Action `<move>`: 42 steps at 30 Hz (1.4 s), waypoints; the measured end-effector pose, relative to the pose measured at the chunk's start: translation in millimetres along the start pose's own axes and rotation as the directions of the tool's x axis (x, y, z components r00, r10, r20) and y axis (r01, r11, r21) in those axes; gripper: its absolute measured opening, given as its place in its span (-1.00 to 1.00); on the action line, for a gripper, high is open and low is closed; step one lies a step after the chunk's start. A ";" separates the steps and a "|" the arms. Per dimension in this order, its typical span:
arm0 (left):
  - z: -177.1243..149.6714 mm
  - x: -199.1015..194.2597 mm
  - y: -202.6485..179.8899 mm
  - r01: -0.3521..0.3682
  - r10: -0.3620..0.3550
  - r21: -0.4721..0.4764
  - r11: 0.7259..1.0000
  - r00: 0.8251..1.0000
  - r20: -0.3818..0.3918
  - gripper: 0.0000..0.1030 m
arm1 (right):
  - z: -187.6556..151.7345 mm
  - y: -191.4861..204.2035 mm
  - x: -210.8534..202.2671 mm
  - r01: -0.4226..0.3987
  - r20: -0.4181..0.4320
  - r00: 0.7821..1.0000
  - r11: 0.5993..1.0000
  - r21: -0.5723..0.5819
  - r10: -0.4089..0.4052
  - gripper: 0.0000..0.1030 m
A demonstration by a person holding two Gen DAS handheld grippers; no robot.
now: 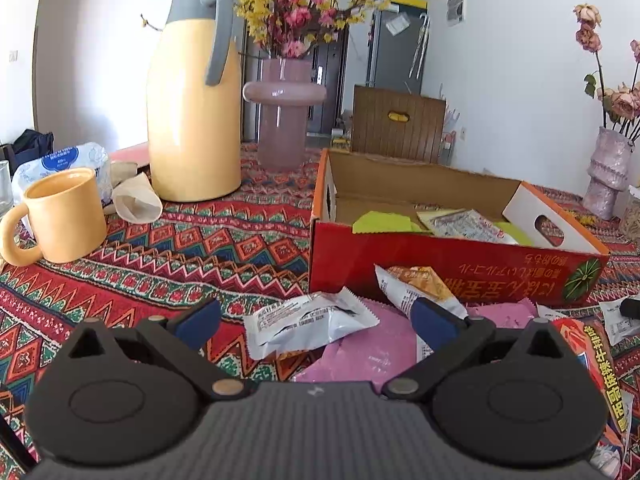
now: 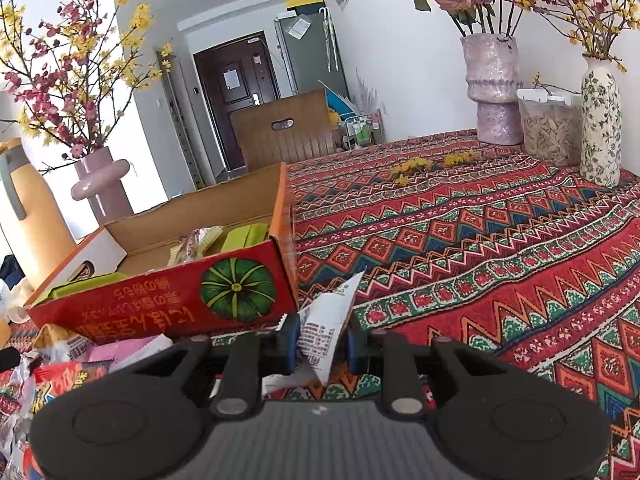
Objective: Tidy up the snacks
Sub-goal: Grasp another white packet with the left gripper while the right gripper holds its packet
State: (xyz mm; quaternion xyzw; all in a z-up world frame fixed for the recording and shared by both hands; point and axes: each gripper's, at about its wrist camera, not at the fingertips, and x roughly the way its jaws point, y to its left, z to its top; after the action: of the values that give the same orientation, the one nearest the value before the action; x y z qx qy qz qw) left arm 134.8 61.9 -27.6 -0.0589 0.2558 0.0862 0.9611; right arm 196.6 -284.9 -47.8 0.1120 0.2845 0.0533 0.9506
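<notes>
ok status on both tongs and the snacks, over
Right tongs shut on a white packet, beside the red box. Left tongs open over loose packets. Box path clear.

Snack packets (image 1: 312, 322) lie before the box (image 1: 440, 268), jug (image 1: 194, 120) left.
</notes>
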 end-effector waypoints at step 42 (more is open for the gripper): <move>39.3 65.0 40.8 0.044 -0.140 -0.248 0.968 0.913 -0.384 0.26 | -3.6 -6.7 -3.9 -0.041 0.016 0.999 0.998 0.051 0.040 -0.58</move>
State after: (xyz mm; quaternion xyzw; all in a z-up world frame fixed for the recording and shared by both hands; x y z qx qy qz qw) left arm 201.2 116.8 -29.2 -0.2003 0.4311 0.0562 0.8780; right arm 191.6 -291.3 -50.3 0.1424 0.2764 0.0646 0.9482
